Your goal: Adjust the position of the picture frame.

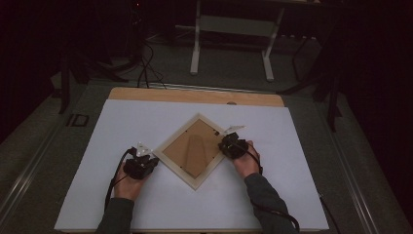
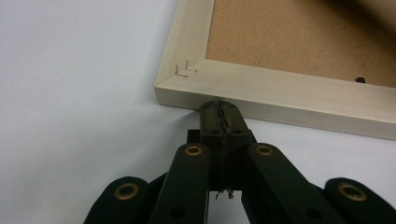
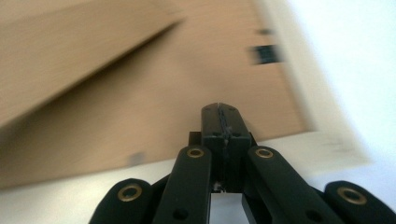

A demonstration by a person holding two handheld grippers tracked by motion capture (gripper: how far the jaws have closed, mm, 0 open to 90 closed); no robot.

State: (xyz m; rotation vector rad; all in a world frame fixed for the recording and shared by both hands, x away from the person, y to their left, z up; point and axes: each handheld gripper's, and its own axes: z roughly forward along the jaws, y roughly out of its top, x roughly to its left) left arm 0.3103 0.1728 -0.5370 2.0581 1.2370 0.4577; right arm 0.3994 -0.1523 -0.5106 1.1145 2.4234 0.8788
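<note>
A pale wooden picture frame point(image 1: 195, 149) lies face down, turned like a diamond, mid-bench. The left tongs point(image 2: 219, 106), closed and empty, touch its outer edge by a corner; the right tongs point(image 3: 219, 108), also closed, hover over its backing. It looks light, stiff and likely fragile: best held by the rails.

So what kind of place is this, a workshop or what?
Probably a recording studio or lab, not a home: dark surroundings, a white-covered table with a picture frame lying face down, cables on the floor and a white stand behind.
</note>
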